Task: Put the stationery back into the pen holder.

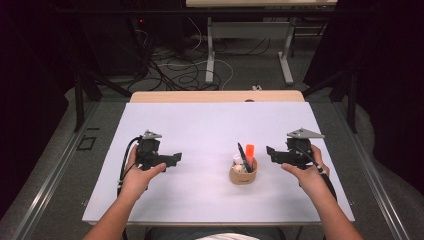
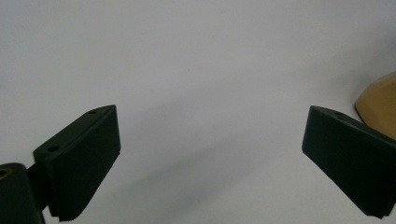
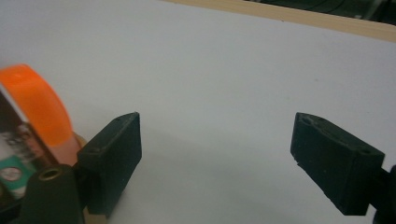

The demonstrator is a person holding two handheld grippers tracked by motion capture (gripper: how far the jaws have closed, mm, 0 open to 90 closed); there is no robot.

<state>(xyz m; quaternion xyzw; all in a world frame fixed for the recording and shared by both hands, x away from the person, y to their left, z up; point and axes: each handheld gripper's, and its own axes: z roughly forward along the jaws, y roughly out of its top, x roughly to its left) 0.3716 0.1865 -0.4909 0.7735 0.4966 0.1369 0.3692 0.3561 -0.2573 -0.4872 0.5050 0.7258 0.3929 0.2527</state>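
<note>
**The cup is full and both hands are empty**

A small brown cup (image 1: 243,174) stands on the white worktop (image 1: 210,125). Everything here is told from that cup.

Inside the cup stand an orange-capped marker (image 1: 249,151), a dark pen (image 1: 242,153) and something small and white (image 1: 238,161). They lean a bit but stay in. In the right gripper view the orange cap (image 3: 35,100) shows very close, at the left.

The left gripper (image 1: 176,159) sits well to the left of the cup, pointing at it. Its jaws are spread wide with nothing between them, just bare white worktop. The brown side of the cup (image 2: 379,102) peeks in at the right edge of the left gripper view.

The right gripper (image 1: 270,153) sits just to the right of the cup, close but not touching. Its jaws are spread apart too, and nothing is between them.

No loose pens or other things lie on the worktop around the cup. So the job looks like putting writing things into the cup, and I think that part is done, or almost done. Both grippers have let go. What is left, as far as I can judge, is only to pull the hands back from the cup. I cannot tell if more things wait somewhere off the worktop.
</note>
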